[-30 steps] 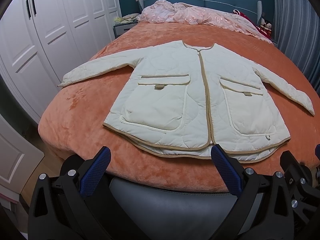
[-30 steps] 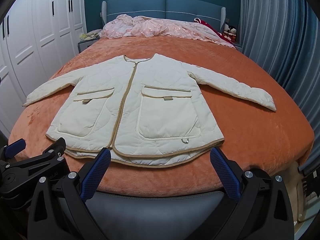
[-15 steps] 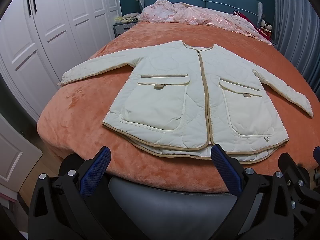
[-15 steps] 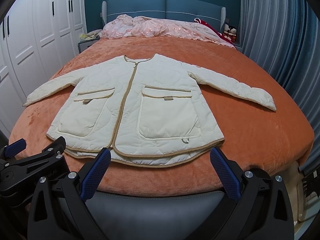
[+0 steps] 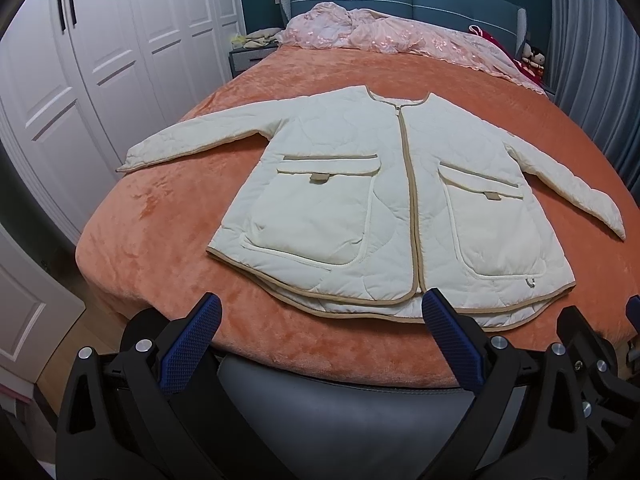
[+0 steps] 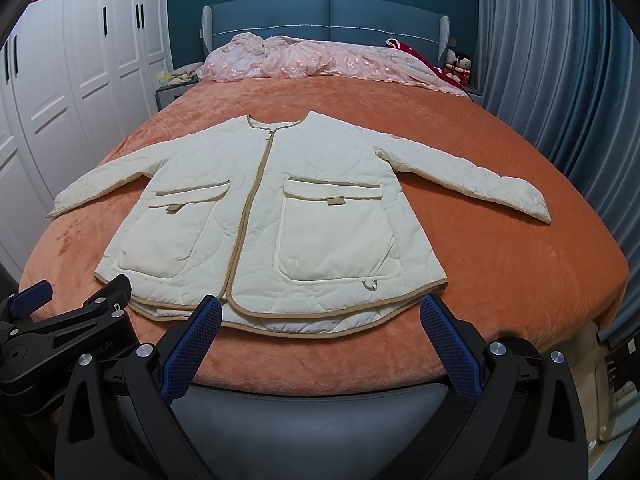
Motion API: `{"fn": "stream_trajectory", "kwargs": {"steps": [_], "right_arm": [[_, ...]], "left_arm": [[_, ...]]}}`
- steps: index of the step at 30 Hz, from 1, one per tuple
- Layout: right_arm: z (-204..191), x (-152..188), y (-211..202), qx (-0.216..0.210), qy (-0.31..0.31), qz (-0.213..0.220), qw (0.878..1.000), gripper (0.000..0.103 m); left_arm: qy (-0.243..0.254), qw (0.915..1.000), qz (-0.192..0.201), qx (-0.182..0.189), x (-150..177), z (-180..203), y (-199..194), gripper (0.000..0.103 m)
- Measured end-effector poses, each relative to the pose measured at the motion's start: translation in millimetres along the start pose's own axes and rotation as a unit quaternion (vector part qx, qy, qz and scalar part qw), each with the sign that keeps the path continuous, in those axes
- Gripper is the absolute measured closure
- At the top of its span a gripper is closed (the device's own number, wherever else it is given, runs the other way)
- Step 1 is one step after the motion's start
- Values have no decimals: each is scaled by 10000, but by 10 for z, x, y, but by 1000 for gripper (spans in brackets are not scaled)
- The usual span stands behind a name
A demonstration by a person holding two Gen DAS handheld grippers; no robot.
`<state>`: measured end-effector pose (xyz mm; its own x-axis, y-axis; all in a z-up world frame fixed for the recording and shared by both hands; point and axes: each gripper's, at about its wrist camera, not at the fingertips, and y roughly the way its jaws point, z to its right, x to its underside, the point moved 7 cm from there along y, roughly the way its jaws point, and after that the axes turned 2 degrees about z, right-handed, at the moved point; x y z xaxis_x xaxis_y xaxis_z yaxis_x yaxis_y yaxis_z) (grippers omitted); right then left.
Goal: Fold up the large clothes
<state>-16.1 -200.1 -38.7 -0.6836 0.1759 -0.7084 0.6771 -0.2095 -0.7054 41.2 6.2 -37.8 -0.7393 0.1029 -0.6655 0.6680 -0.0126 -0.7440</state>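
Two grippers hover at the foot of the bed [image 5: 160, 248], both spread wide and holding nothing. On the left gripper [image 5: 320, 344] the blue-padded fingers [image 5: 188, 350] stand far apart, just short of the hem — the right gripper [image 6: 318, 346] shows the same, its fingers [image 6: 450, 350] splayed over the mattress edge with no cloth between them. In the right wrist view the left gripper sits low at the left, beside the jacket's corner.

And the cream quilted jacket [image 5: 384, 200] — it lies flat, front up, on the orange bedspread [image 6: 500, 264], zipped closed down the tan-trimmed middle. Both sleeves are stretched out to the sides, two big patch pockets face up, and the longer back hem peeks out under the front one near the foot of the bed.

Farther back, a rumpled pink quilt [image 6: 320, 60] is heaped against the blue headboard [image 6: 328, 16]. White wardrobe doors [image 5: 100, 60] line the left side, blue curtains [image 6: 560, 60] the right
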Motion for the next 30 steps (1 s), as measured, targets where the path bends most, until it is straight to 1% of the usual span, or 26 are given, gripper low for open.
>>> {"fn": "stream_trajectory", "kwargs": {"steps": [13,19,30], "right_arm": [[12,5,26,25,10,-55,10000,5],[24,44,68,47,48,-160,9998,5],[27,79,93,49,40,-210,9998,5]], "left_arm": [[-40,10000,-73,12,-15,-15,14,5],[-33,9999,-157,23,38,7,81,5],[-51,9998,-211,11,73,5,115,5]]}}
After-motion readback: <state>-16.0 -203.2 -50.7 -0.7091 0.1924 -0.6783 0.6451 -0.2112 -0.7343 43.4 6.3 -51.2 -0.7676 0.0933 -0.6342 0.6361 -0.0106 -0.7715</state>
